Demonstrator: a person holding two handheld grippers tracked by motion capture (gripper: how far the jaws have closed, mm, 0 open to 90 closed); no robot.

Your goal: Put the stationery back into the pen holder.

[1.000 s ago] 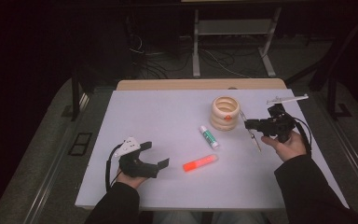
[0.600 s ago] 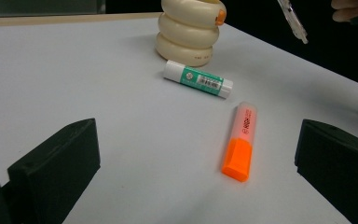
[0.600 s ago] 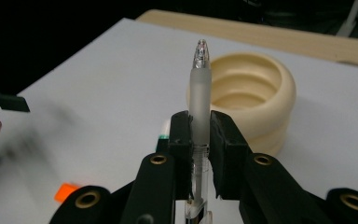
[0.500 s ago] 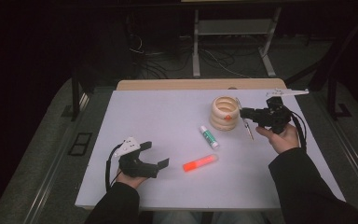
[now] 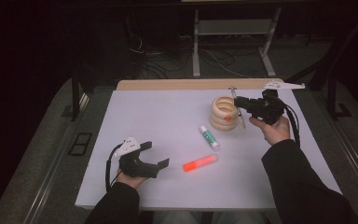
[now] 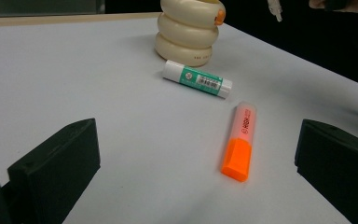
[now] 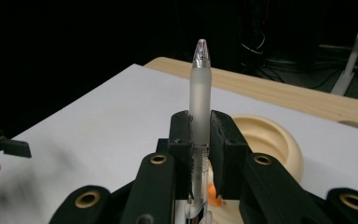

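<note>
Pen [image 7: 200,93] lower end hidden between right tool [image 7: 200,154] jaws

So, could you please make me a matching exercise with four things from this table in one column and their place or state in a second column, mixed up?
Things:
1. pen
2. glue stick
3. highlighter
4. ringed holder

Places or states:
A. stands upright on the table, cream-coloured
B. lies flat, orange cap end toward the left gripper
C. clamped between the fingers of the right gripper, above the table
D. lies flat between the holder and the orange thing, green label

Pairs: 1-C, 2-D, 3-B, 4-A
</note>
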